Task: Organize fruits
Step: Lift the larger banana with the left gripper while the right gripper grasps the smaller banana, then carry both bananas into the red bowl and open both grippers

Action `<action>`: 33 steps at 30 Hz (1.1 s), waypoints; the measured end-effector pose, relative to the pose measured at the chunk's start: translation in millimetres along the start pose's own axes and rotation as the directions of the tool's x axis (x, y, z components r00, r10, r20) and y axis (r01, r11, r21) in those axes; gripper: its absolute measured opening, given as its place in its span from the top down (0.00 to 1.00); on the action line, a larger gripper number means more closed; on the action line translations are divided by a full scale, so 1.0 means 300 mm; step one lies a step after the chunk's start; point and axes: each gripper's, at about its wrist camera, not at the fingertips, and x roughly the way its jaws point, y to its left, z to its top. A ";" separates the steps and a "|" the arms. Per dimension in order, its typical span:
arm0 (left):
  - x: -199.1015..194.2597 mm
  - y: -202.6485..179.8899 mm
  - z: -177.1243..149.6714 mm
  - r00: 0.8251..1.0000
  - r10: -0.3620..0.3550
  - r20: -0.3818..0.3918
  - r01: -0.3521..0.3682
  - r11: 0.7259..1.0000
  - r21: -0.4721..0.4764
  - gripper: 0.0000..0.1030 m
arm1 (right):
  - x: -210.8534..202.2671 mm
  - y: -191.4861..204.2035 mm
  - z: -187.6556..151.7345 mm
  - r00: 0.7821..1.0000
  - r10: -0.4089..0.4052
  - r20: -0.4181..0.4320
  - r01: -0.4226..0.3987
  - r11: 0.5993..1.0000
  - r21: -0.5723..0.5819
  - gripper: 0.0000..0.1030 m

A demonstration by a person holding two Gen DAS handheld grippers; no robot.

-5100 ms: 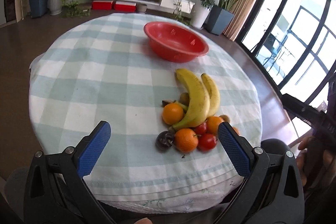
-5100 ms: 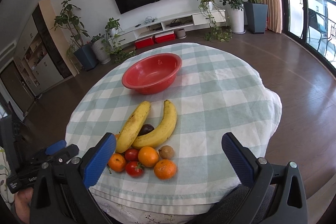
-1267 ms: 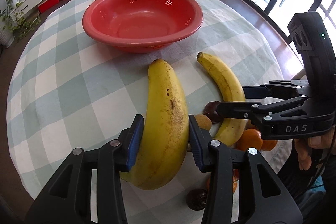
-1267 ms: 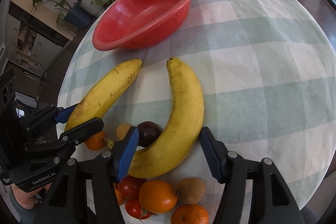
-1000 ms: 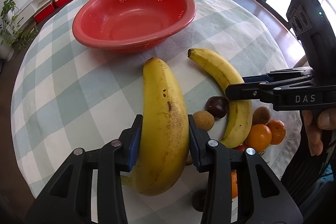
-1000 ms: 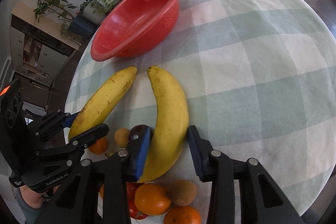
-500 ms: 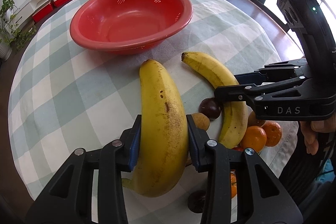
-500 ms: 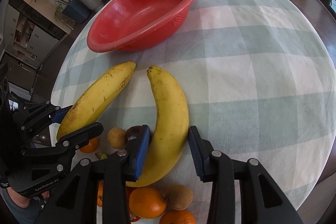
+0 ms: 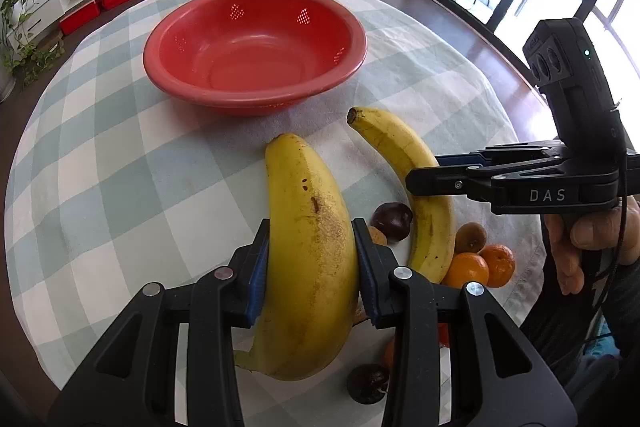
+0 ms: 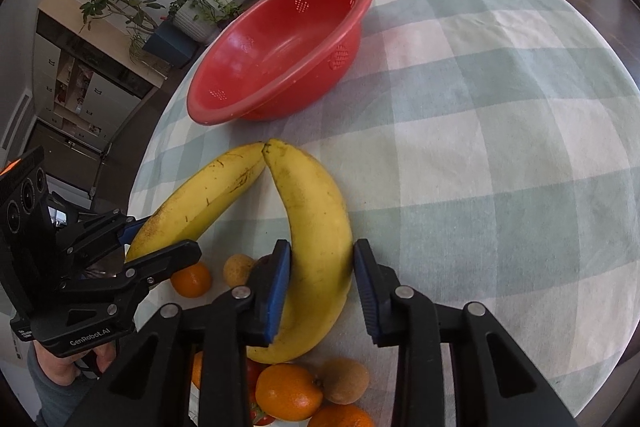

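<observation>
My left gripper (image 9: 312, 263) is shut on a large yellow banana (image 9: 308, 227), held above the checked cloth and pointing at the empty red bowl (image 9: 256, 47). My right gripper (image 10: 320, 275) is shut on a second banana (image 10: 316, 227), also lifted; it shows in the left wrist view (image 9: 412, 167) with the right gripper (image 9: 460, 175) around its middle. The left gripper (image 10: 160, 239) and its banana (image 10: 208, 199) show at the left of the right wrist view. The two banana tips nearly touch. The red bowl (image 10: 280, 47) lies beyond them.
Small fruits lie on the green-and-white checked tablecloth (image 9: 120, 167) near the front edge: oranges (image 9: 466, 269), a kiwi (image 9: 472, 237), dark round fruits (image 9: 392, 221), tomatoes partly hidden. Oranges (image 10: 288, 391) and a kiwi (image 10: 344, 381) sit under my right gripper. The round table's edge drops to a dark floor.
Both grippers closed on a banana each and lifted them off the fruit pile. In the last half second both bananas moved a little toward the red bowl and their tips came together.
</observation>
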 end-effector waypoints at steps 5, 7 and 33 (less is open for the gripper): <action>-0.017 -0.004 0.002 1.000 -0.018 0.011 0.018 1.000 -0.011 0.66 | -0.007 -0.013 -0.007 0.999 0.037 0.014 -0.038 0.999 0.025 0.66; -0.022 -0.003 -0.001 0.999 -0.029 0.017 0.030 0.999 -0.019 0.66 | -0.012 -0.013 -0.011 0.998 0.053 0.028 -0.054 0.998 0.031 0.67; -0.234 0.035 -0.016 0.978 -0.075 0.195 0.098 0.989 -0.110 0.66 | -0.201 0.113 -0.020 0.975 0.150 0.161 -0.141 0.988 -0.063 0.67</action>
